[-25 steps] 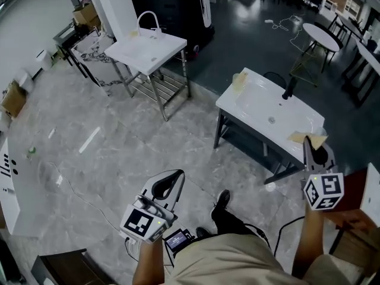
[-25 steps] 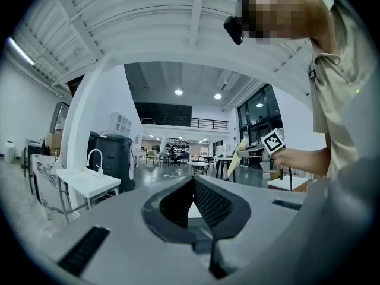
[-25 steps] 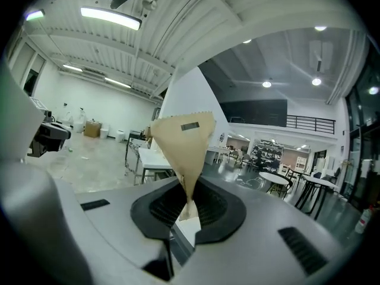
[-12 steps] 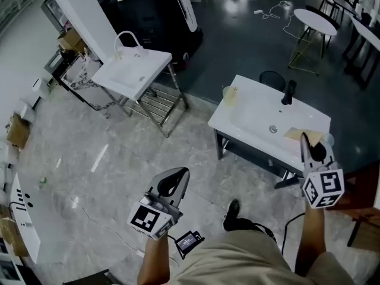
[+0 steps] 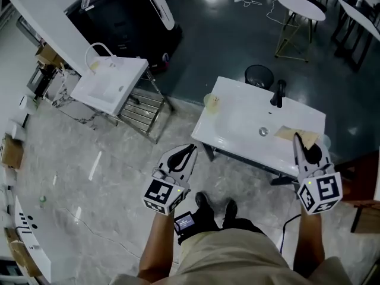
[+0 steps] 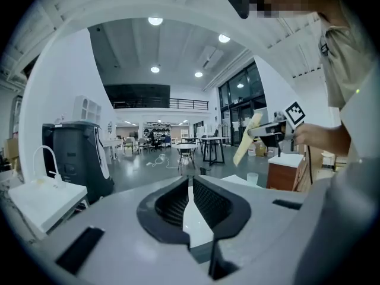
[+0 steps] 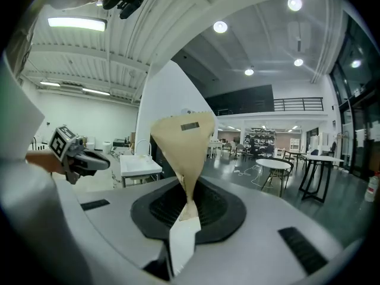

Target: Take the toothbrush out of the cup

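Observation:
A pale cup (image 5: 211, 101) with something slim standing in it sits on the near left corner of the white sink counter (image 5: 237, 114); too small to say it is a toothbrush. A second clear cup (image 5: 325, 140) stands at the counter's right end. My left gripper (image 5: 189, 153) is shut and empty, just short of the counter's front left edge; its jaws (image 6: 190, 186) meet with nothing between them. My right gripper (image 5: 303, 144) is shut on a beige cloth (image 5: 295, 134) over the counter's right part. The cloth (image 7: 181, 141) fans upward from the jaws (image 7: 187, 203).
A black faucet (image 5: 276, 92) and drain (image 5: 262, 132) sit in the sink counter. A second white sink stand (image 5: 110, 85) is to the left, a black bin (image 5: 259, 76) behind the counter, a round table (image 5: 300, 8) farther back. A wooden cabinet (image 5: 363, 183) stands at right.
The person has walked up to the sink counter, and both grippers have come forward with them. The left one now reaches the counter's front corner. The cloth stays in the right gripper.

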### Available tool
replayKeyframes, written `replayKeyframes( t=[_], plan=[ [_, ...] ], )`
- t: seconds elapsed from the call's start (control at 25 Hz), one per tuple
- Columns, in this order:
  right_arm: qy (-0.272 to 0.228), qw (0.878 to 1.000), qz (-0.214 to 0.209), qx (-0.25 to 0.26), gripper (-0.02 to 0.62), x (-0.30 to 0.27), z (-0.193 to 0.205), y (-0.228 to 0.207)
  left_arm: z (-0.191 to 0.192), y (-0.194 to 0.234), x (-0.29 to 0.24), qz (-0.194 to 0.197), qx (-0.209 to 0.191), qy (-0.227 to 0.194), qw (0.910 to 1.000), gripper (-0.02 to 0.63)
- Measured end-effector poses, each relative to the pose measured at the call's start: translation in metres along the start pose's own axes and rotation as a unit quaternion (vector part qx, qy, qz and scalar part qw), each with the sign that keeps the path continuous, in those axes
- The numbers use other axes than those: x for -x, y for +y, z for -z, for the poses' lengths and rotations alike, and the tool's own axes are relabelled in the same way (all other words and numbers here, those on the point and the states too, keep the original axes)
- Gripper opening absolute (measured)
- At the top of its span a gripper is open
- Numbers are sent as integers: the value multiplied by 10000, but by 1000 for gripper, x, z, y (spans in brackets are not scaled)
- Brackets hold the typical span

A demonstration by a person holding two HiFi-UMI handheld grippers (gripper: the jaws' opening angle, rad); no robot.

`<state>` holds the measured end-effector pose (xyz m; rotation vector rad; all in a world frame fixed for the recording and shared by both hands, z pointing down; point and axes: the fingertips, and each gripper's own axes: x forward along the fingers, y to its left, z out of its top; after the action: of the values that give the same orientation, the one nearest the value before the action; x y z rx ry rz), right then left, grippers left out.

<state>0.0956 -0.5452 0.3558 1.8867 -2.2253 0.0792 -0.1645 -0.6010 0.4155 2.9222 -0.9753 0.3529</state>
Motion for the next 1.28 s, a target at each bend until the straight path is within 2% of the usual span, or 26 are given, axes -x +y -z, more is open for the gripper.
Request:
replayKeyframes(
  t=[0.12, 0.32, 0.64, 0.88, 1.12, 1.2, 1.24, 1.28],
  plan=[
    [159, 9998, 107, -66, 34, -10, 13, -4, 23, 27, -53, 70, -86, 202, 9997, 18],
    [635, 9967, 443, -238, 34, -23, 44, -9, 69, 73, -134, 181, -269, 626, 9975, 136],
    [1360, 9859, 860, -454, 34, -62, 87, -20, 127, 113, -235, 472, -567, 999, 9923, 222],
    [1695, 9795, 924, -574, 34, -89, 117, -21, 162, 120, -284, 749, -853, 1124, 9871, 225],
    [1771, 9786, 846, -620, 34, -110, 127, -15, 169, 119, -301, 937, -1017, 1118, 9841, 220],
    [1756, 9790, 828, -615, 34, -113, 126, -16, 165, 118, -301, 950, -995, 1060, 9848, 185],
    [1735, 9795, 826, -604, 34, -114, 123, -18, 162, 118, -301, 951, -999, 1025, 9851, 126],
    [1706, 9801, 828, -588, 34, -114, 121, -20, 158, 118, -302, 948, -1012, 980, 9855, 94]
  ],
)
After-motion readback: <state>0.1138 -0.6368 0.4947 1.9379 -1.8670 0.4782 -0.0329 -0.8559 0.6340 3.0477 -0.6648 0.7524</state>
